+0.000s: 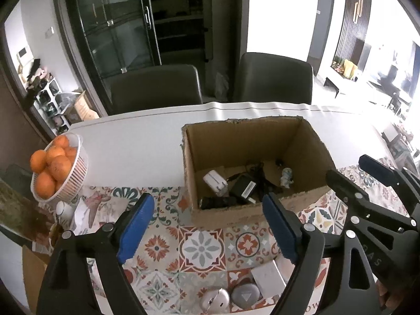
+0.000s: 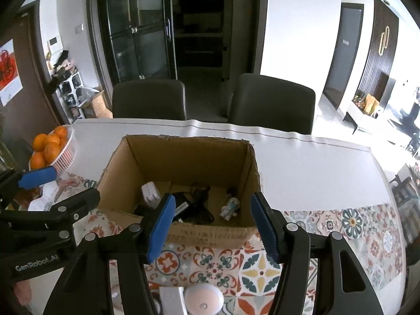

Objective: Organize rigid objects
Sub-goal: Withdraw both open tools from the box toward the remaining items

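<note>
Left wrist view, tongs: the left tongs (image 1: pixel 207 225) stand with jaws apart and nothing between the blue pads, held above the patterned tile-print mat (image 1: pixel 204 246).
Left wrist view, task things: the open brown cardboard box (image 1: pixel 252 144) sits just beyond the pads; inside lie a white plug adapter (image 1: pixel 214 181), a black power brick with cable (image 1: pixel 245 187) and a small white figurine (image 1: pixel 286 177).
Left wrist view, edges and room: the white surface (image 1: pixel 136 141) is bare between the box and the far edge, where two dark chairs (image 1: pixel 155 84) stand close.
Left wrist view, only here: near the lower edge, a silver round device (image 1: pixel 245 295), a second rounded silver item (image 1: pixel 215 302) and a white flat block (image 1: pixel 267 275) lie on the mat.
Left wrist view, in the way: a white ribbed basket of oranges (image 1: pixel 56 168) at the left edge; the right tongs (image 1: pixel 349 173) just right of the box.

Right wrist view, tongs: the right tongs (image 2: pixel 212 225) are parted and empty, over the box's near wall (image 2: pixel 210 233).
Right wrist view, only here: open white surface to the right of the box; a pale round device (image 2: pixel 203 298) below.
Right wrist view, in the way: the left tongs (image 2: pixel 60 183) beside the box's left wall.
</note>
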A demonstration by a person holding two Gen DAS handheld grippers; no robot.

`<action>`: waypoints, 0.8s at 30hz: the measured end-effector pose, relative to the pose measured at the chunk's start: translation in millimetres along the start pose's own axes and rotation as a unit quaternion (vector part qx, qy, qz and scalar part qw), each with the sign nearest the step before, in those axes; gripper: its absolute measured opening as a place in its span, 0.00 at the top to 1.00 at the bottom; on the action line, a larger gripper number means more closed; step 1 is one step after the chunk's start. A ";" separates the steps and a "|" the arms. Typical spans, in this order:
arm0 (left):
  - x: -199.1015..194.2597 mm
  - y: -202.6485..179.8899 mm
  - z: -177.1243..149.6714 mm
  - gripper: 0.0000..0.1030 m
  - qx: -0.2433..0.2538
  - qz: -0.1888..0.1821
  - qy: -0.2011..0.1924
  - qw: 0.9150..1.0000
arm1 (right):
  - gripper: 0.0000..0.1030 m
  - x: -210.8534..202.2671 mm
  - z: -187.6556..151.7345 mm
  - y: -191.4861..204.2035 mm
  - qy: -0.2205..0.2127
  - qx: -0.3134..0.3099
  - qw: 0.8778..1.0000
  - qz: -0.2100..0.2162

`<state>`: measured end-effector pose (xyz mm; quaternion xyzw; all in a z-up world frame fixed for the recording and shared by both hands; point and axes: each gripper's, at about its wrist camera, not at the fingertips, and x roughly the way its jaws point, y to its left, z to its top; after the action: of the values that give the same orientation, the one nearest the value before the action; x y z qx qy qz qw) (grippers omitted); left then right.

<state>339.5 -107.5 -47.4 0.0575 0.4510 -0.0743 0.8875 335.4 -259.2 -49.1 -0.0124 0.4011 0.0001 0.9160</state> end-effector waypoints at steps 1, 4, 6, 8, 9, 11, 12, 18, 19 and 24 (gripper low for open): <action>-1.7 1.0 -3.4 0.17 0.000 -0.002 0.001 1.000 | 0.41 -2.7 -2.2 1.1 -0.002 -0.001 1.000 -0.001; -7.0 4.1 -12.7 0.16 -0.005 -0.002 0.001 1.000 | 0.41 -10.1 -8.5 4.6 -0.006 -0.001 1.000 0.003; -11.1 5.7 -18.2 0.16 -0.005 -0.002 0.001 1.000 | 0.41 -14.8 -12.7 6.2 -0.012 -0.001 1.000 0.000; -14.8 6.8 -23.3 0.16 -0.006 -0.001 -0.001 1.000 | 0.41 -19.8 -16.6 9.4 -0.017 -0.004 1.000 -0.004; -16.8 7.3 -25.9 0.16 -0.007 0.000 -0.002 1.000 | 0.41 -22.3 -19.4 11.1 -0.018 -0.005 1.000 -0.004; -21.3 7.5 -30.1 0.16 -0.007 0.002 -0.006 1.000 | 0.41 -25.7 -24.4 13.7 -0.018 -0.004 1.000 -0.003; -22.7 7.4 -31.7 0.15 -0.006 0.004 -0.008 1.000 | 0.41 -27.0 -26.1 14.0 -0.019 -0.004 1.000 -0.002; -31.4 7.6 -44.1 0.15 -0.007 0.004 -0.011 1.000 | 0.41 -32.0 -40.6 15.4 -0.016 0.007 1.000 0.005; -32.0 8.1 -46.2 0.15 -0.007 0.003 -0.012 1.000 | 0.41 -32.2 -42.0 15.8 -0.014 0.007 1.000 0.006; -36.7 10.1 -59.6 0.15 -0.007 0.005 -0.013 1.000 | 0.41 -36.4 -52.7 18.3 -0.012 0.009 1.000 0.009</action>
<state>272.7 -84.6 -52.3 0.0527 0.4399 -0.0673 0.8940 271.9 -241.8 -58.6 -0.0002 0.3903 0.0046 0.9207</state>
